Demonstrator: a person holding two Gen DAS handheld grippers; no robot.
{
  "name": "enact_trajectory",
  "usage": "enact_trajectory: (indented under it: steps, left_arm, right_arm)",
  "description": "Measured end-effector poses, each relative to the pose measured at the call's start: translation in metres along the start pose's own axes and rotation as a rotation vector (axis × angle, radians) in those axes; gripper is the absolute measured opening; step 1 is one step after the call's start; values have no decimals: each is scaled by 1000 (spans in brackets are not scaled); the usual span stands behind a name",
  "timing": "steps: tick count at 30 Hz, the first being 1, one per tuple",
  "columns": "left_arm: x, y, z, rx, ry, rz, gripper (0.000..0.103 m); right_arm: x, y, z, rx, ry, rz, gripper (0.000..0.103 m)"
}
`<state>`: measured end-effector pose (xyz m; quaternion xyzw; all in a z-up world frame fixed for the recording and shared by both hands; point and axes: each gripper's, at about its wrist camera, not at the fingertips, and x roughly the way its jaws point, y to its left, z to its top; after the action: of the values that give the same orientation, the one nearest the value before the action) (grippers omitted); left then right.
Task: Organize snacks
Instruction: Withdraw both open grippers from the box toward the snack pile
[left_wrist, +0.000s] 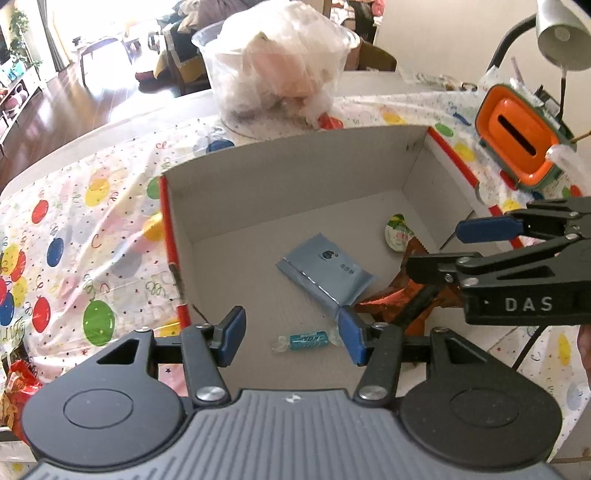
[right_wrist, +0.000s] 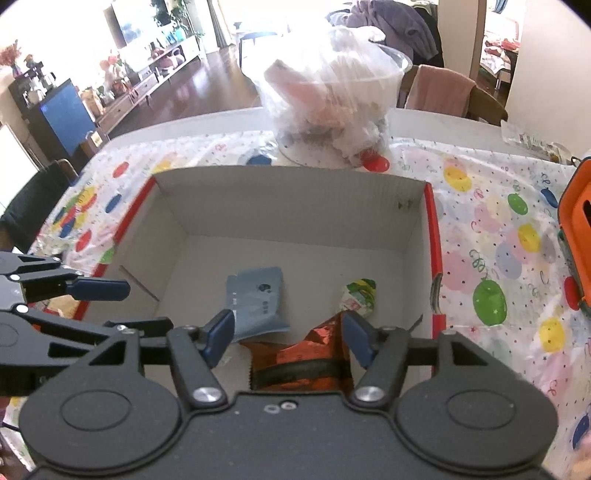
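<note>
Left wrist: candy (left_wrist: 305, 340) between open gripper (left_wrist: 291, 338)

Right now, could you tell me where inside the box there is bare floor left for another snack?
The box floor is bare along the far wall, beyond the blue packet, and in the left corner. It is crowded near-right, around the orange wrapper and green-topped cup.

We see cardboard box (right_wrist: 295, 206): matt grey paper inside, red edge at 3 o'clock. Blue pouch (left_wrist: 325, 275) smooth, dull shine. Orange wrapper (right_wrist: 299, 356) crinkly, shiny foil. Small teal candy (left_wrist: 306, 340) in clear twisted plastic. Tablecloth (left_wrist: 92, 229) thin, glossy plastic with balloon print. Clear plastic tub (right_wrist: 332, 110) at 12 o'clock, holding soft see-through bags. Our left gripper (left_wrist: 291, 341) matt black plastic, shiny metal screws.
</note>
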<state>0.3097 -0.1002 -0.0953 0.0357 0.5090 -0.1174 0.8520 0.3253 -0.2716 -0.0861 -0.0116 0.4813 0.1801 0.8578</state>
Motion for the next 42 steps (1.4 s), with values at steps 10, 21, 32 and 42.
enact_trajectory:
  steps: [10,21,32,42]
  left_arm:
    - [-37,20,-11,-29,-95,-20,68]
    - [-74,52,-31,-32,-176,-17,74]
    - [-111,101,-62,-44,-280,13,83]
    - [-134,161,-91,-80,-300,7,84]
  right_arm:
    - [-30,23,-3,9,-60,38,82]
    - [-52,66,-9,-15,-133,23,95]
    - [-51,121,-20,-30,-148,-21,102]
    - [-39,178,-34,-36,-142,-6,103]
